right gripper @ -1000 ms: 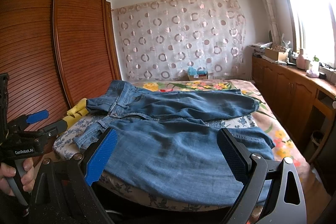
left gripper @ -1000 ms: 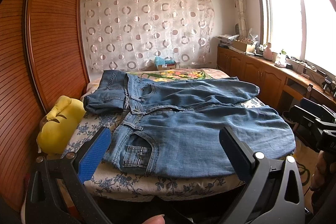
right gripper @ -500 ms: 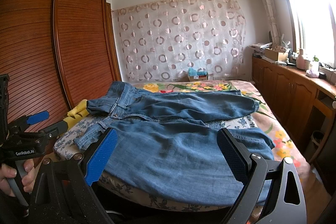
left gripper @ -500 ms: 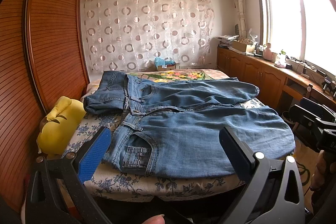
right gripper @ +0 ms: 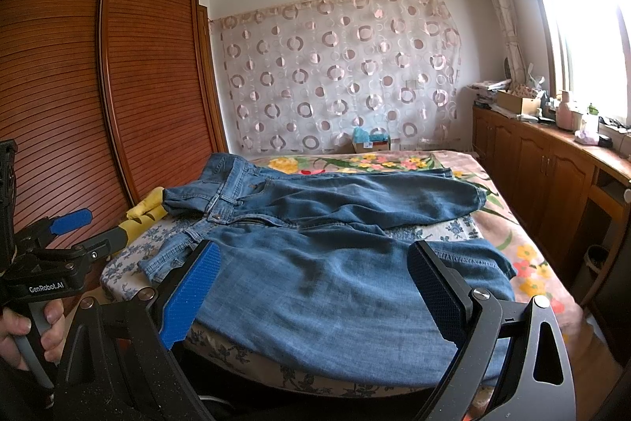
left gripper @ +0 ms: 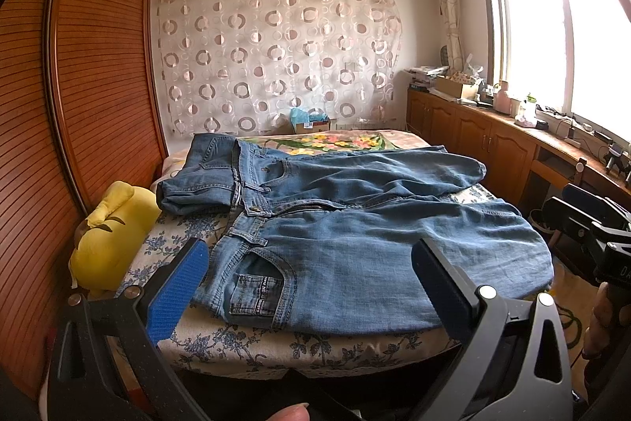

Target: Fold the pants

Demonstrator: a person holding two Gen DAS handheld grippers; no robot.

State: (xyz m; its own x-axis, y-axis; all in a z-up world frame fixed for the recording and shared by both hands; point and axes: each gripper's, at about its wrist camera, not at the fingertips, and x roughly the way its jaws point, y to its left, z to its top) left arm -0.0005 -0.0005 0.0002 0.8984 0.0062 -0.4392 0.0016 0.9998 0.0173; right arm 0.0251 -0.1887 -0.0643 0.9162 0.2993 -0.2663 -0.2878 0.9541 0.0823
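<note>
Blue jeans (left gripper: 355, 223) (right gripper: 335, 263) lie spread across the bed, waistband to the left, both legs running right; the near leg drapes over the bed's front edge. In the left wrist view my left gripper (left gripper: 311, 263) hangs open just before the near edge, framing the hip pocket, touching nothing. My right gripper (right gripper: 315, 275) is open too, held over the near leg's lower part with nothing between its blue pads. The left gripper (right gripper: 71, 223) also shows at the left of the right wrist view, held by a hand (right gripper: 15, 330).
A yellow plush pillow (left gripper: 106, 243) lies between the bed (left gripper: 276, 346) and the wooden wardrobe (left gripper: 79, 105) on the left. A long wooden counter (left gripper: 512, 137) with clutter runs under the window at right. A cardboard box (left gripper: 311, 123) sits at the far bed end.
</note>
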